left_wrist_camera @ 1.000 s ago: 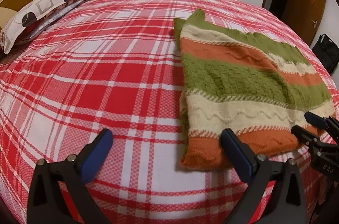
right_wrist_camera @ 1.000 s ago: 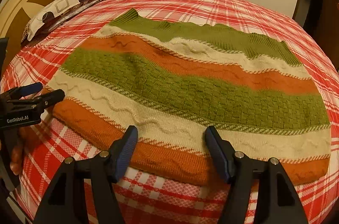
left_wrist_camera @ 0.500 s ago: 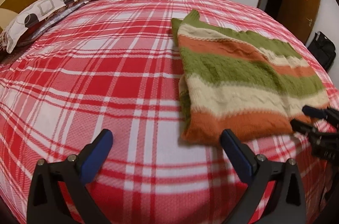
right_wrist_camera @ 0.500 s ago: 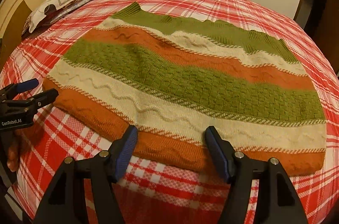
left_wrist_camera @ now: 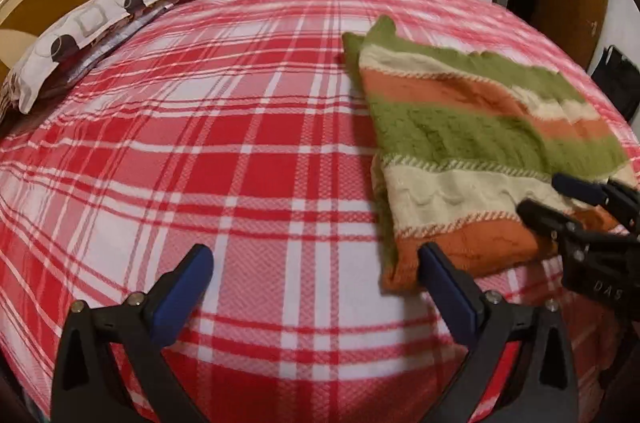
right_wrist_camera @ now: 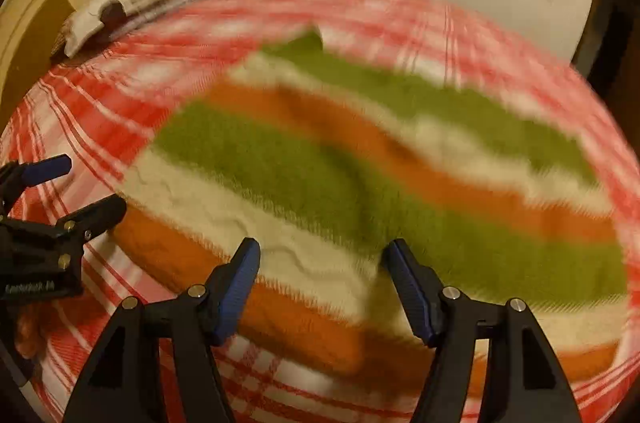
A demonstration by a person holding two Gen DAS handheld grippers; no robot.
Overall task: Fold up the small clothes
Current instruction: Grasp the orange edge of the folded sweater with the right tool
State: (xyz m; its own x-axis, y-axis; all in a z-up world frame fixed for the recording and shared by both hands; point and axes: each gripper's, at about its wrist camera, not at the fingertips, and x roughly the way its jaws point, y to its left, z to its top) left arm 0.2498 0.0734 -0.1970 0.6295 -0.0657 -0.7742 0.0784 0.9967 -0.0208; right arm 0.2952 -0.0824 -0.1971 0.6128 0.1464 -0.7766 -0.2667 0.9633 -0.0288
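On the plaid bedspread [left_wrist_camera: 248,159] my striped sweater [left_wrist_camera: 472,159] lies doubled into a flat rectangle, so I judge one fold done, more left. My left tongs [left_wrist_camera: 316,287] and right tongs [right_wrist_camera: 320,279] both gape, empty, near its orange hem.

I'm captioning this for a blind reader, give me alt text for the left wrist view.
A striped knit sweater in green, orange and cream lies flat on a red plaid bedspread. The open left claw hovers over the bedspread by the sweater's near corner, and the open right claw reaches in over its orange hem. Pillows lie by the headboard.
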